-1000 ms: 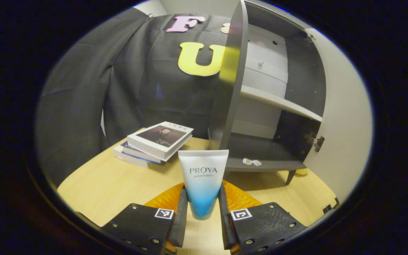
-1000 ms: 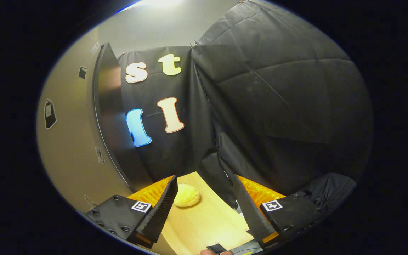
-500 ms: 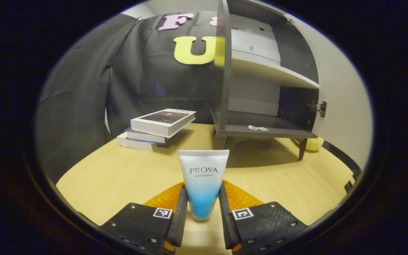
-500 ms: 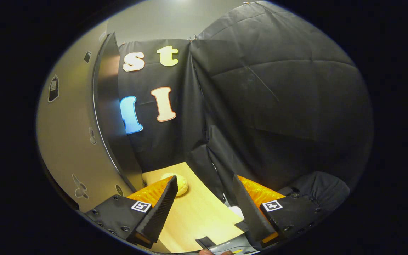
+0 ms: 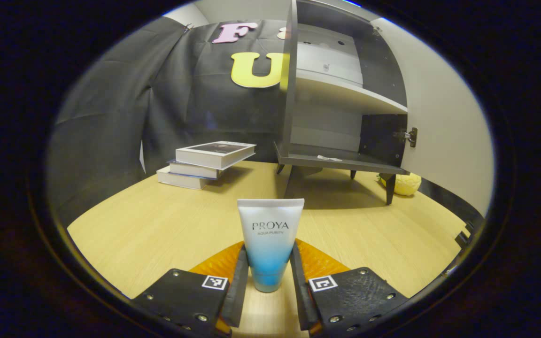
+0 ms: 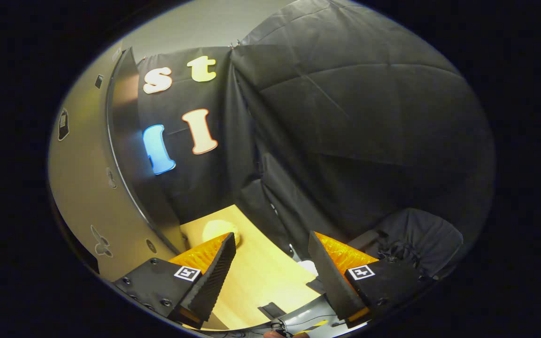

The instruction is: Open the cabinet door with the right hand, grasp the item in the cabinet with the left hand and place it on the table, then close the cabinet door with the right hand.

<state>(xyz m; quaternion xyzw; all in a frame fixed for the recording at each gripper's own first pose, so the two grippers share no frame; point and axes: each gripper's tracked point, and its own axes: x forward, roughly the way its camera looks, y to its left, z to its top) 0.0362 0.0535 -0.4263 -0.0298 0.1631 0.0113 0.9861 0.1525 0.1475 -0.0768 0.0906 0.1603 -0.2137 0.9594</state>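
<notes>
Tube (image 5: 270,234) sat between the left gripper (image 5: 268,286) fingers, both pressing its lower sides, crimped end up, so the hold looked firm enough for carrying. It was clear of the cabinet (image 5: 341,108) and low over the table (image 5: 158,225), though whether its base touched the wood could not be told. Cabinet door (image 6: 129,155) stood wide open, shelves bare apart from some small scraps on the bottom board. Stack of books (image 5: 207,162) lay left of the cabinet, well apart from the tube; a yellow soft lump (image 5: 406,184) sat by a cabinet leg. Right gripper (image 6: 270,281) was spread wide with nothing between its fingers, beside the open door, probably placed there ready to swing it shut once the tube is released.
</notes>
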